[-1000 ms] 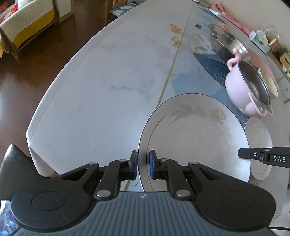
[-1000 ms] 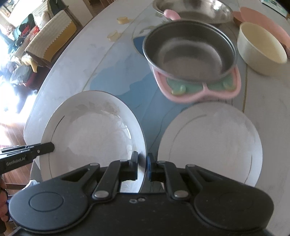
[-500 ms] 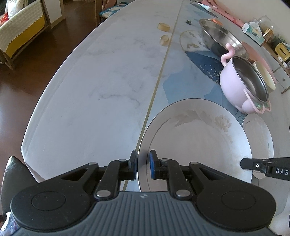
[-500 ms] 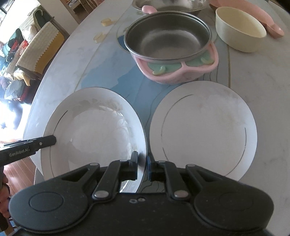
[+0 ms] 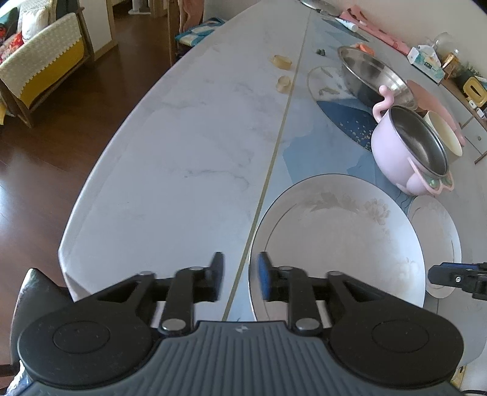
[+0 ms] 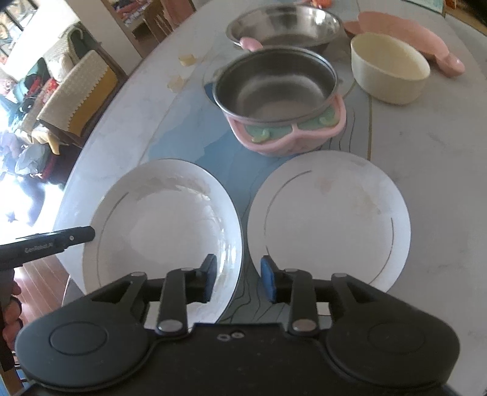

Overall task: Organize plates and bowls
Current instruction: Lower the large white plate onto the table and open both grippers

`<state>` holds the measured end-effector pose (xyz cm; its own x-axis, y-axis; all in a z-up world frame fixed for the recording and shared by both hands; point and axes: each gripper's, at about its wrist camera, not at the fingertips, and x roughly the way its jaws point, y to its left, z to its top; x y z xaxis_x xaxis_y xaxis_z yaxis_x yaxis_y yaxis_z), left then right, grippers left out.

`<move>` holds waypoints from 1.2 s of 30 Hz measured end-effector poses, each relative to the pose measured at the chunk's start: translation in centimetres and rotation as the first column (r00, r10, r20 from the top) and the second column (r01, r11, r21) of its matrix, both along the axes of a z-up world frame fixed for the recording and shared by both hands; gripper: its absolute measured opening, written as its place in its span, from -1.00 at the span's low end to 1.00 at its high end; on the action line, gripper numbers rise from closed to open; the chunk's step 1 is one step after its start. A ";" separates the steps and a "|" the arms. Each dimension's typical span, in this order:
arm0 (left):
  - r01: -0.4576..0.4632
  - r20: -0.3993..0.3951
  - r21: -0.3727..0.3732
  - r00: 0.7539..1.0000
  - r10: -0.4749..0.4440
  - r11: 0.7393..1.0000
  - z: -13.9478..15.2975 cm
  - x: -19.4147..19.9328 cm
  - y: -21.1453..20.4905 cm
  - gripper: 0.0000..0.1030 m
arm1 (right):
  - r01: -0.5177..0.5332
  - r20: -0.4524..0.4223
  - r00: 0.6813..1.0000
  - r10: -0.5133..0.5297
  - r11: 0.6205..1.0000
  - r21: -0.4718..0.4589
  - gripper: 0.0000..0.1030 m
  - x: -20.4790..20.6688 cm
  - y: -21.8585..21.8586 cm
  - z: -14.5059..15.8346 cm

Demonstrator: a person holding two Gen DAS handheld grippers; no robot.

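A deep white plate [image 5: 334, 237] [image 6: 164, 228] with a gold ring lies on the marble table near its front edge. My left gripper [image 5: 240, 275] straddles the plate's left rim, and its jaws are opening with the pads off the rim. Across the plate, my right gripper [image 6: 239, 275] straddles the right rim; its jaws are opening too, pads clear of it. A flat white plate [image 6: 328, 219] [image 5: 435, 231] lies just to the right. Behind them stand a pink pot [image 6: 280, 100] [image 5: 408, 149], a steel bowl [image 6: 283, 27] and a cream bowl [image 6: 389, 67].
A pink dish [image 6: 404, 30] lies behind the cream bowl. Small yellowish bits [image 5: 281, 61] sit mid-table, and a tissue box [image 5: 426, 62] stands far right. The table edge [image 5: 70, 243] drops to a wooden floor, with a dark chair back [image 5: 33, 292] below it.
Both grippers were shut on the deep plate's opposite rims; now their jaws have parted and the plate rests on the table. The right gripper has drawn back and up a little.
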<state>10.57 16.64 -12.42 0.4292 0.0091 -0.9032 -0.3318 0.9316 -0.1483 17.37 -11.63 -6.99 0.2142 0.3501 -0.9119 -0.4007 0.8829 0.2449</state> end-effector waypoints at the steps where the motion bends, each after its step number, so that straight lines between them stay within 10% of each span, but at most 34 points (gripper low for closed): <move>1: -0.006 0.007 0.002 1.000 0.006 1.000 0.3 -0.3 0.0 -0.24 | -0.004 0.007 1.000 0.004 1.000 0.006 -0.30 -0.1 -0.2 0.3; 19: 0.048 0.182 0.066 0.981 -0.060 0.997 7.4 -4.4 -6.1 0.42 | -0.098 0.131 0.987 0.094 0.995 0.026 0.26 -1.9 -3.6 4.2; 26: 0.043 0.211 0.061 0.976 -0.055 0.997 7.0 -3.3 -11.8 0.51 | -0.174 0.156 0.972 0.175 0.985 -0.018 0.64 0.2 -6.5 4.6; 36: 0.016 0.174 0.022 0.985 -0.019 1.000 4.5 0.8 -18.9 0.51 | -0.281 0.128 0.951 0.281 0.959 -0.022 0.67 5.7 -10.2 3.1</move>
<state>11.35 -2.30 -7.87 0.5803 0.0177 -0.8142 -0.2863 0.9404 -0.1835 23.05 -21.87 -3.91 0.2228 0.4103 -0.8843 -0.6608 0.7305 0.1725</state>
